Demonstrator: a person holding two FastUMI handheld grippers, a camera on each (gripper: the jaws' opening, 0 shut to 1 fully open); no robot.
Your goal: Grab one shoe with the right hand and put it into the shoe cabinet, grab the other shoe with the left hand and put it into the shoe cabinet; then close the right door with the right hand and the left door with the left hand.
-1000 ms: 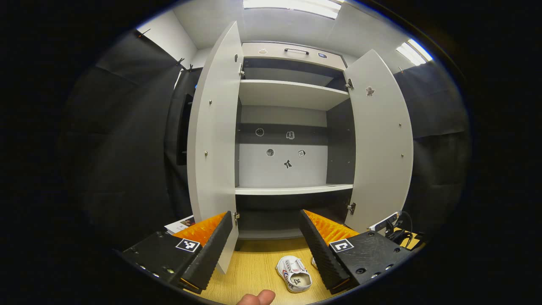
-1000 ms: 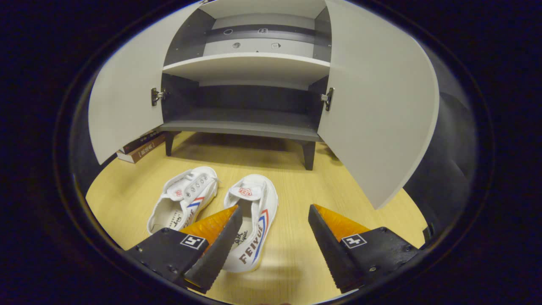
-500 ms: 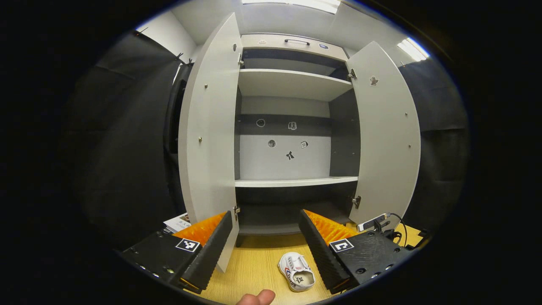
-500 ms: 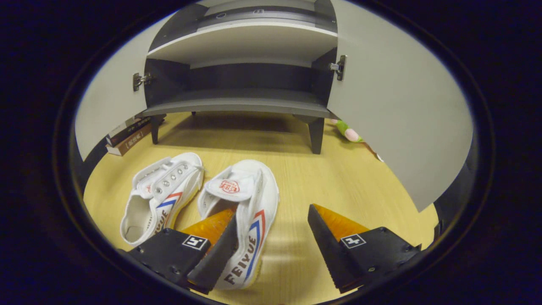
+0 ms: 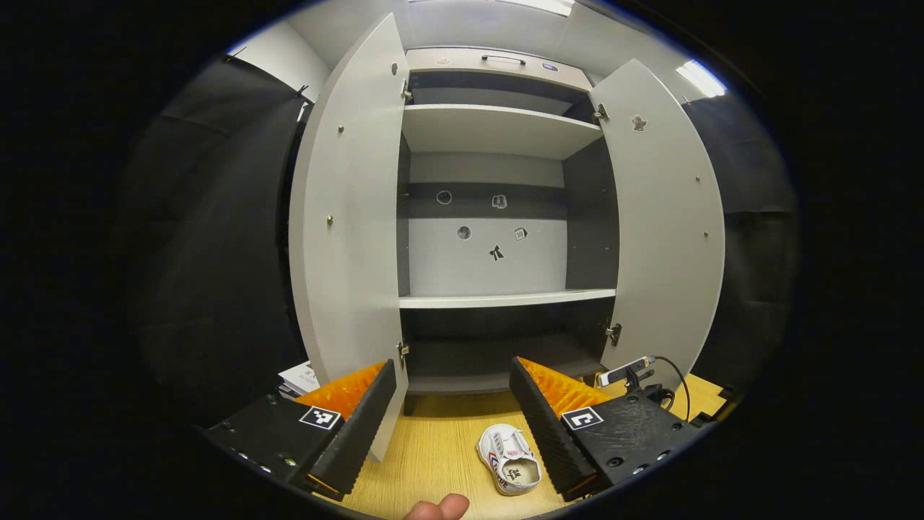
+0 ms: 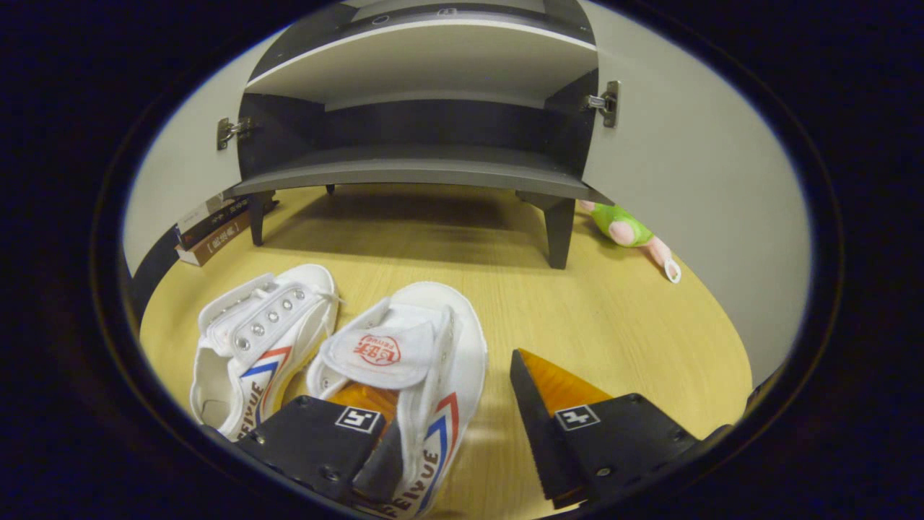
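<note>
Two white canvas shoes lie side by side on the wooden floor before the open shoe cabinet [image 6: 419, 170]. My right gripper [image 6: 444, 383] is open and low over the right-hand shoe [image 6: 422, 339]. One finger sits inside its opening and the other finger [image 6: 538, 383] stands outside its right wall. The other shoe [image 6: 260, 339] lies just to its left, untouched. My left gripper [image 5: 451, 370] is open and holds nothing, raised and facing the cabinet [image 5: 505, 298]. One shoe [image 5: 509, 468] shows below its fingers. Both doors, the left [image 5: 346, 217] and the right [image 5: 664, 217], stand wide open.
A stack of books [image 6: 213, 231] lies by the cabinet's left leg and a green plush toy [image 6: 621, 227] by the right leg. A power strip with cables [image 5: 635, 370] sits behind the right door. A person's fingertip [image 5: 437, 508] shows at the bottom edge.
My right gripper has dropped down and forward onto the right-hand shoe, one finger sliding into its opening. The left gripper has tilted slightly, so the cabinet sits higher in its view.
</note>
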